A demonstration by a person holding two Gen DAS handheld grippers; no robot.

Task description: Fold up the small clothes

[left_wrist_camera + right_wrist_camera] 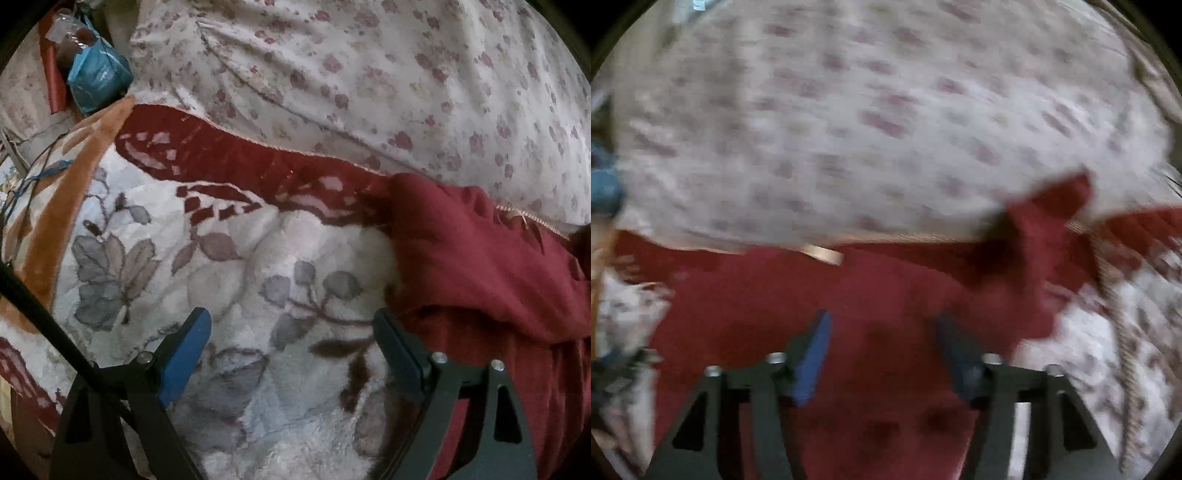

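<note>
On a floral fleece blanket (258, 266), a maroon garment (480, 266) is spread beneath both grippers, left gripper (291, 325) and right gripper (882, 332), each held spread, nothing pinched

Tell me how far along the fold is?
Early. Nothing looks folded: the dark red cloth garment lies rumpled on the floral fleece blanket. Neither claw holds it; the left claw stands open beside it, the right claw open above it. Grasping, flattening and folding remain.
</note>
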